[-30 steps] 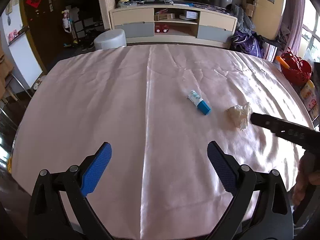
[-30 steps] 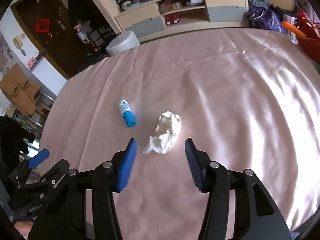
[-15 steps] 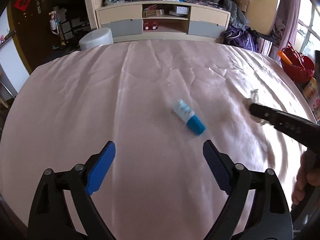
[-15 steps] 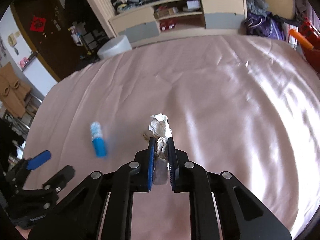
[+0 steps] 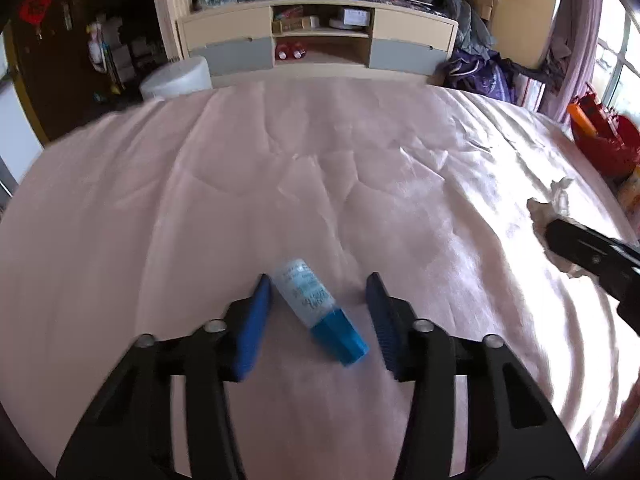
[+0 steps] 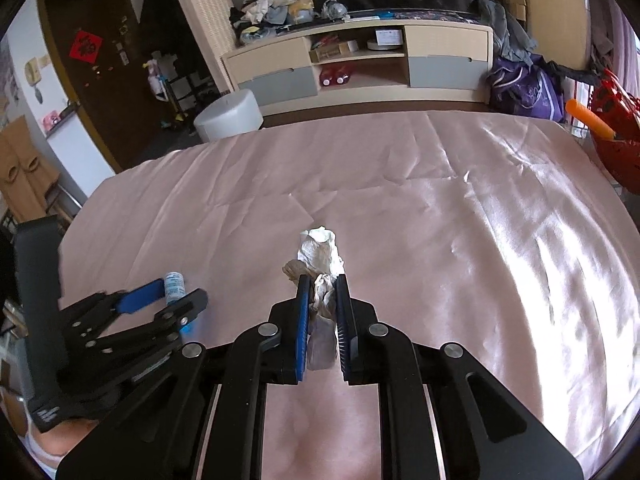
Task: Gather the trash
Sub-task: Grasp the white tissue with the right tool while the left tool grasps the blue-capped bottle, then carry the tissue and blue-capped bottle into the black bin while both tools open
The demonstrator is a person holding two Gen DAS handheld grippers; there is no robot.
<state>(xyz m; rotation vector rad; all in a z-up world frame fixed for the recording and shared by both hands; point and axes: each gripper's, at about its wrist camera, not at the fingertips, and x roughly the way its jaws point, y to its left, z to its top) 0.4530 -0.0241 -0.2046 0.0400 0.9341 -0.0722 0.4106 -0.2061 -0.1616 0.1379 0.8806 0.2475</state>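
The right tool (image 6: pixel 322 292) pinches the crumpled white tissue (image 6: pixel 320 254) above the pink-clothed worktop (image 6: pixel 440 240). The left tool (image 5: pixel 318 312), spread, straddles the small blue-capped clear bottle (image 5: pixel 316 312) lying there; its label print is unreadable.

Two bits of trash on the pink-draped worktop (image 6: pixel 440 208) — a tube and a paper wad.

The small tube (image 5: pixel 318 310), clear-bodied with printed label and a blue cap, lies flat, cap pointing toward 5 o'clock in the left wrist view, between the left tool (image 5: pixel 320 304)'s parted fingers. The crumpled white tissue (image 6: pixel 320 256) stands up toward 12 o'clock — pinched at its lower end by the right tool (image 6: pixel 322 292).
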